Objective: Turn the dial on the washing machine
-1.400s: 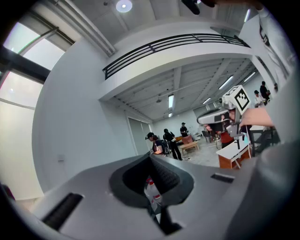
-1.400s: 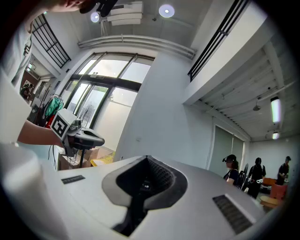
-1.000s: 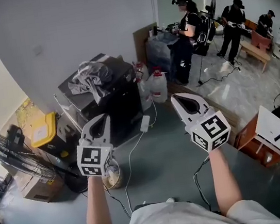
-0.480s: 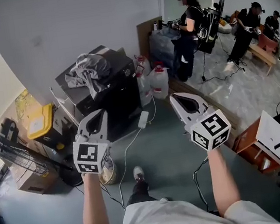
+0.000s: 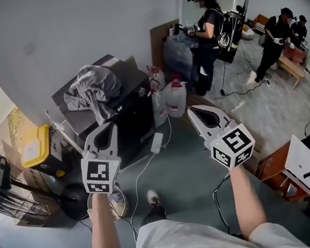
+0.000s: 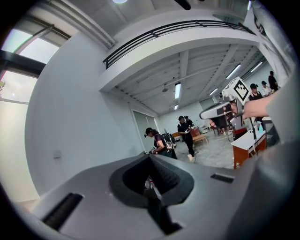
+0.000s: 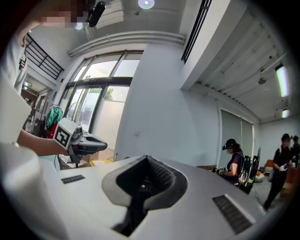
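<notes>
The black washing machine (image 5: 123, 115) stands against the grey wall with a crumpled grey cloth (image 5: 92, 85) on its lid. Its control strip runs along the top front edge; I cannot pick out the dial at this size. My left gripper (image 5: 108, 127) hangs in the air in front of the machine, apart from it, shut and empty. My right gripper (image 5: 195, 110) is level with it to the right, also shut and empty. In the left gripper view the jaws (image 6: 149, 157) meet at the tip, with the right gripper (image 6: 220, 110) off to the side. The right gripper view shows closed jaws (image 7: 146, 158) and the left gripper (image 7: 86, 143).
Two white water jugs (image 5: 175, 97) stand right of the machine. A white adapter (image 5: 157, 143) and cables lie on the floor below it. A yellow box (image 5: 34, 147), a fan (image 5: 7, 200) and a bowl (image 5: 116, 202) are at the left. People (image 5: 201, 24) work behind; an orange table (image 5: 291, 166) is at the right.
The person has stepped forward, a shoe now showing on the floor. The washing machine looks nearer and larger. Both grippers stay shut and keep their spacing.
</notes>
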### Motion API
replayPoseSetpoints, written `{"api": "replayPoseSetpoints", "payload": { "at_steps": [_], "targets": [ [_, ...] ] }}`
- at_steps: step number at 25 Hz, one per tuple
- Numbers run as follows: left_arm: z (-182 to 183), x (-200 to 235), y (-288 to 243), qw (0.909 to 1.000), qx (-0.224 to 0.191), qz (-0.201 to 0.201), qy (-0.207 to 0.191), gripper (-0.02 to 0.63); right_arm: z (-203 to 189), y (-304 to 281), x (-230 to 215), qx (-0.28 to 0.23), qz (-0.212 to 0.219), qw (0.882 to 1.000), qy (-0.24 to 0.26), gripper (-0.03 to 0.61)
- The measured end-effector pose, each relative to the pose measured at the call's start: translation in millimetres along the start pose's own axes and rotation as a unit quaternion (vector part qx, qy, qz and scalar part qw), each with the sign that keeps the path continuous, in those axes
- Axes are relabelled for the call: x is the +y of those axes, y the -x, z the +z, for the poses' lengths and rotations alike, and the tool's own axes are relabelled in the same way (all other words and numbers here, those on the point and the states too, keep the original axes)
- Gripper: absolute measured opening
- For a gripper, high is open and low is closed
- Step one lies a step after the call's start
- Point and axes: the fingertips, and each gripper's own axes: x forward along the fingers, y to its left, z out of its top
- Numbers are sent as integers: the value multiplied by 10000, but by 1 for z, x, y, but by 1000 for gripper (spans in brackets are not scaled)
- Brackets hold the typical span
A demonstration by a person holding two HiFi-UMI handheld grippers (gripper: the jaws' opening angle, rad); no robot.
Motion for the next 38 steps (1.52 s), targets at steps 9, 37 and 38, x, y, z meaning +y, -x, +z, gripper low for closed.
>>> {"api": "replayPoseSetpoints", "payload": {
  "at_steps": [9, 37, 38],
  "targets": [
    [-33, 70, -97, 9998, 68, -160, 81, 8, -18, -120, -38, 231, 78, 9997, -21, 15],
    [-181, 116, -219, 9833, 1351, 373, 1160, 8, -168, -307, -107, 1438, 963, 9847, -218, 78],
    [-187, 117, -222, 9821, 1412, 415, 1176, 8, -176, -316, -108, 1482, 1059, 9829, -266, 106]
  ]
}}
